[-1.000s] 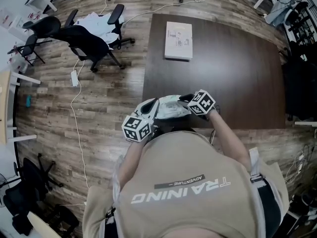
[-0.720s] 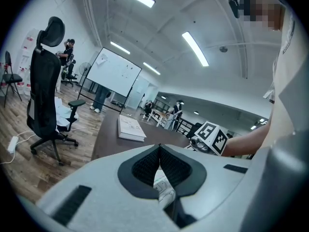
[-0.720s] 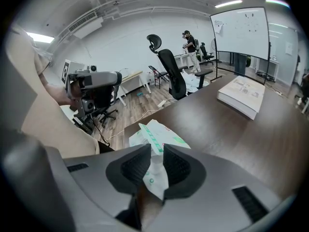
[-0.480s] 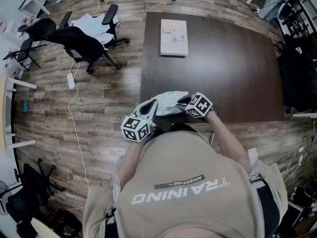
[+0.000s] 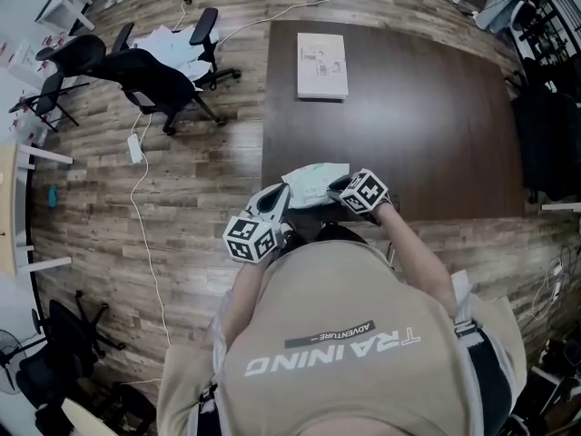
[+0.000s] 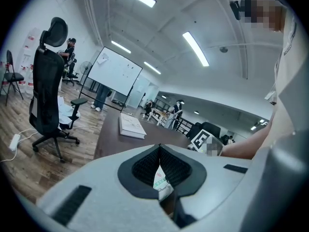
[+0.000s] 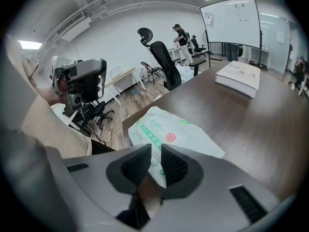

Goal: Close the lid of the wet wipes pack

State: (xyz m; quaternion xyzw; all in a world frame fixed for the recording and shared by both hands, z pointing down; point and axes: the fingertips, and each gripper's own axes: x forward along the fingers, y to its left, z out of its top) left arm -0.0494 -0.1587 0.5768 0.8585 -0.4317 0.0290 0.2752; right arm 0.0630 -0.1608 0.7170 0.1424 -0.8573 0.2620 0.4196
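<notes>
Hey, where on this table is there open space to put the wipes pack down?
The table is bare across its middle and right side, between the book and the near edge. It's crowded only at the near left edge, where the left hand-held gripper and right hand-held gripper pinch the wipes pack.

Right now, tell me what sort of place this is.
Probably an open-plan office or lab workspace: a large dark table, wheeled office chairs on a wood-plank floor, and a standing whiteboard behind.
</notes>
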